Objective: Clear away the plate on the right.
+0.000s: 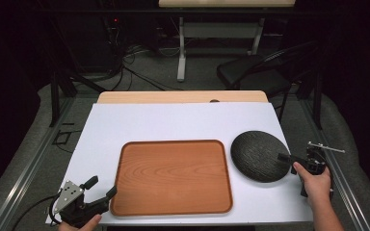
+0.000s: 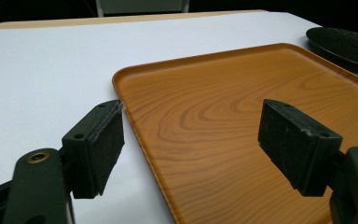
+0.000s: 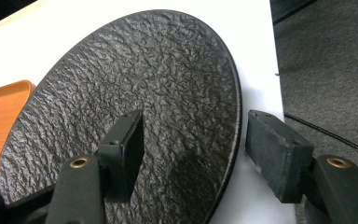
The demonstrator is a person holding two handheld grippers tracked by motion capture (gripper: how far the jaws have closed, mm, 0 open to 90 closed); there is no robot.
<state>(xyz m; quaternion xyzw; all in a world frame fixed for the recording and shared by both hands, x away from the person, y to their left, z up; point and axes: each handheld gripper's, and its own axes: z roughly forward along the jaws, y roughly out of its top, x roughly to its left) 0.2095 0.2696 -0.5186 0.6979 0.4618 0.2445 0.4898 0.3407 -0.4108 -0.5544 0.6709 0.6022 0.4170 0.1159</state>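
A brown wooden tray lies empty on the white table, near its front edge. To its right rests a round black plate with a rough texture. My left gripper is open at the tray's front left corner. In the left gripper view, the left gripper has one jaw outside the tray rim and the other over the tray's floor. My right gripper is open at the plate's right edge. In the right gripper view, the right gripper straddles the plate rim without gripping it.
The white table top is bare behind the tray, with a wooden strip along its far edge. A dark chair and a table leg stand on the floor beyond. The table's right edge runs close beside the plate.
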